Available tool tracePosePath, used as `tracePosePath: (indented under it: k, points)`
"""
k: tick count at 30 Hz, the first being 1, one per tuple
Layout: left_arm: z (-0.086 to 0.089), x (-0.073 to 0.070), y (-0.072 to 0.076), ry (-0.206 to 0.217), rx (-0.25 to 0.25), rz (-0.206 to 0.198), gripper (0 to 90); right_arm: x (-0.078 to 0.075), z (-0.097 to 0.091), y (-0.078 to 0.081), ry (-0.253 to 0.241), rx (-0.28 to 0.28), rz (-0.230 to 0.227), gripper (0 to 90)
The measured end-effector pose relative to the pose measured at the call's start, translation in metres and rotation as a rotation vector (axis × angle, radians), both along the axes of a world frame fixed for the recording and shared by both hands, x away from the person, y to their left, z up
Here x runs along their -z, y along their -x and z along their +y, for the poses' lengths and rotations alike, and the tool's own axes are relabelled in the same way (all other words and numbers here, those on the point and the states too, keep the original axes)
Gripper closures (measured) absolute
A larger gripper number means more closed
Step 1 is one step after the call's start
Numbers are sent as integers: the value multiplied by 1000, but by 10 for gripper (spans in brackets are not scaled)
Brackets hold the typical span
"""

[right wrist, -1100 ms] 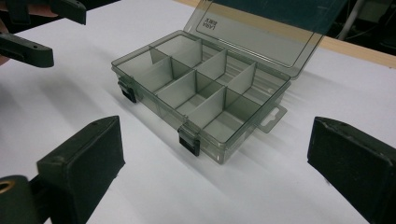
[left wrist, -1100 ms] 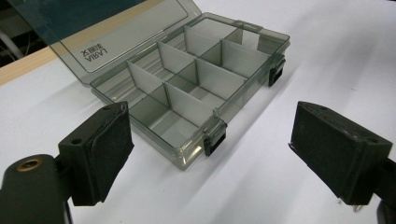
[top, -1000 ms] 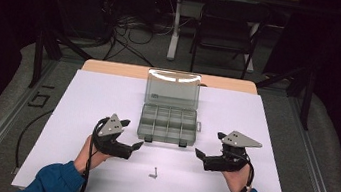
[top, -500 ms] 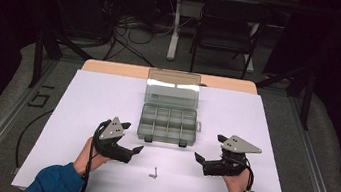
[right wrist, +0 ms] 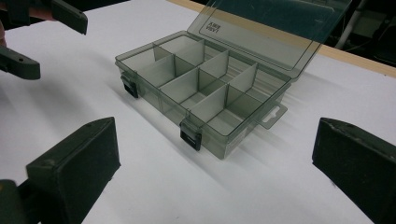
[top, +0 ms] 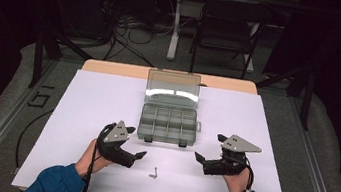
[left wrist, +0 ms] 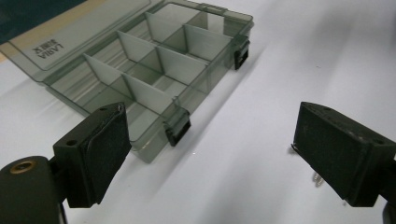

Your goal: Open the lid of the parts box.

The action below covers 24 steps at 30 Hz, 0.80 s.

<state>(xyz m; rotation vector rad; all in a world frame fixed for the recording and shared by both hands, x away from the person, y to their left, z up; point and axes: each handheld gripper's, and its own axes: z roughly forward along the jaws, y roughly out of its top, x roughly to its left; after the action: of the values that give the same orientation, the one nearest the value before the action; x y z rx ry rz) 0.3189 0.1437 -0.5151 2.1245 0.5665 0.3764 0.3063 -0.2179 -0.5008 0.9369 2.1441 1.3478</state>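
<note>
We hold the left gripper (top: 141,155) and right gripper (top: 198,157) with jaws released, empty, flanking a small screw (top: 153,173) before the open organizer box (top: 168,124) on the tabletop (top: 92,100).

screw (top: 153,173) lies on table (top: 97,101), before open organizer box (top: 168,124).

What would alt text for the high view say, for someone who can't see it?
A person's two hands each hold an open black gripper, left gripper and right gripper, over a white table, with a small screw lying between them. Beyond sits an open, empty clear compartment box.
</note>
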Motion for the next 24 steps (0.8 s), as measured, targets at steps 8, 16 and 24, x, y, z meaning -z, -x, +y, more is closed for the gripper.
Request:
tracePosePath:
  k: [8,16,24]
  points:
    - [-8,2,4,-32,53,24,116,0,1,0,-3,-9,-1,0]
    - [-19,6,10,-59,147,74,126,-2,2,-1,3,-2,3,0]
    - [-29,8,15,-107,206,97,133,-1,-1,-1,-12,1,8,0]
